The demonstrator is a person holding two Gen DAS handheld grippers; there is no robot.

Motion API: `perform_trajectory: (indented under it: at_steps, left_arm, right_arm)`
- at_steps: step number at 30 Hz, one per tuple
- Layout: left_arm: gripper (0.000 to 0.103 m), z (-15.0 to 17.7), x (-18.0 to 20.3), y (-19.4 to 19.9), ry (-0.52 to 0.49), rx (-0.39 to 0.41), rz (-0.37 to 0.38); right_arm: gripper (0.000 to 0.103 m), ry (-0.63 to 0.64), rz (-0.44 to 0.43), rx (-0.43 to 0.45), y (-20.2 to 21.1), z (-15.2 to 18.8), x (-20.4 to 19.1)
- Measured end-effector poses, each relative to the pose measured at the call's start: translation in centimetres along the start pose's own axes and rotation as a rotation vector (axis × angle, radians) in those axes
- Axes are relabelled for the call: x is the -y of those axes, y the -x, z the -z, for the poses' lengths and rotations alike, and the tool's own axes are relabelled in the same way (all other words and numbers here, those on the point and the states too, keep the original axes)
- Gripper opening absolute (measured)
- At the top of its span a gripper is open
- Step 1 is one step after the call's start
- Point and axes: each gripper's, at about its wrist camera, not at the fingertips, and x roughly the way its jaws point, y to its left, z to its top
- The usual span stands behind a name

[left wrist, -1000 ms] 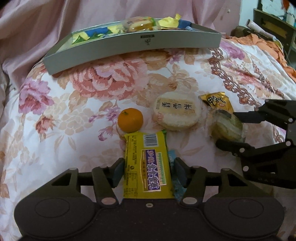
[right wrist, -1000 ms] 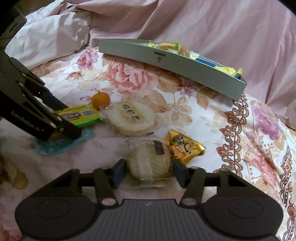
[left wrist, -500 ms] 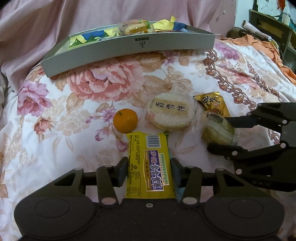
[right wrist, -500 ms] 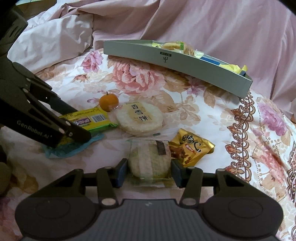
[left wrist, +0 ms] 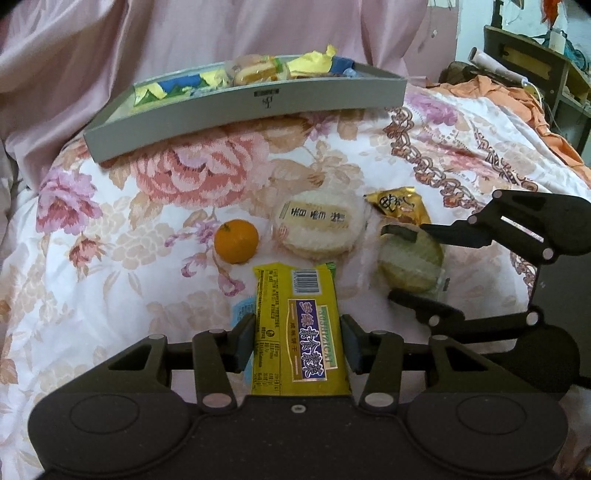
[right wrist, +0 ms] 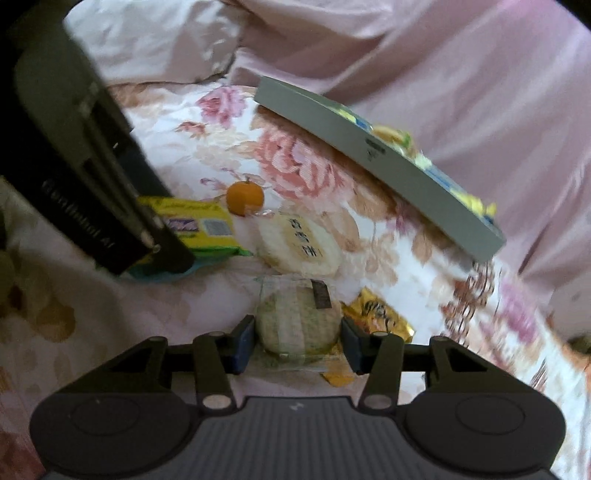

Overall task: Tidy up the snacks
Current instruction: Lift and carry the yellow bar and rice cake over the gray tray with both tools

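My left gripper (left wrist: 297,341) is shut on a yellow snack packet (left wrist: 295,325) and holds it just above the floral bedspread. My right gripper (right wrist: 297,341) is shut on a round greenish cake in clear wrap (right wrist: 298,319), which also shows in the left wrist view (left wrist: 410,258). A grey tray (left wrist: 243,110) holding several snacks stands at the back; it also shows in the right wrist view (right wrist: 373,162). A small orange (left wrist: 236,240), a round white rice cracker (left wrist: 319,229) and a gold packet (left wrist: 397,205) lie between the grippers and the tray.
A blue wrapper (right wrist: 159,271) lies under the yellow packet. Pink sheets rise behind the tray (left wrist: 184,33). Orange cloth and dark furniture (left wrist: 524,66) are at the far right.
Both grippers have closed on their snacks and lifted a little. The right wrist view has tilted and swung, and the left gripper looms larger in it.
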Motion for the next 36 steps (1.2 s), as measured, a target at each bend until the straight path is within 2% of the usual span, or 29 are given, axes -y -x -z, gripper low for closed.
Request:
perform_trajectory:
  at_steps: [5,16,22,27,32,36]
  left_arm:
    - [0.050,-0.7,0.1,1.0,0.008,0.047,-0.006]
    - [0.050,-4.6,-0.4,3.2,0.090,0.230,-0.031]
    - [0.050,-7.0,-1.7,4.0,0.136,0.314,-0.054]
    - [0.050,-9.9,-2.9,3.6,0.189,0.353,-0.064]
    - [0.050,-13.1,-4.6,3.4,0.246,0.395,-0.075]
    - [0.050,-15.2,-5.3,2.5,0.249,0.414,-0.102]
  right_arm:
    - [0.054,0.015,0.034,0.039,0.6,-0.3,-0.1]
    - [0.054,-0.143,0.118,0.133,2.0,-1.5,3.5]
    - [0.054,-0.169,0.176,0.196,2.9,-2.0,5.2]
    - [0.054,-0.160,0.254,0.259,2.6,-2.8,6.3]
    - [0.054,-0.249,0.290,0.282,1.1,-3.8,8.8]
    - [0.054,-0.334,0.306,0.304,0.0,-4.9,10.9]
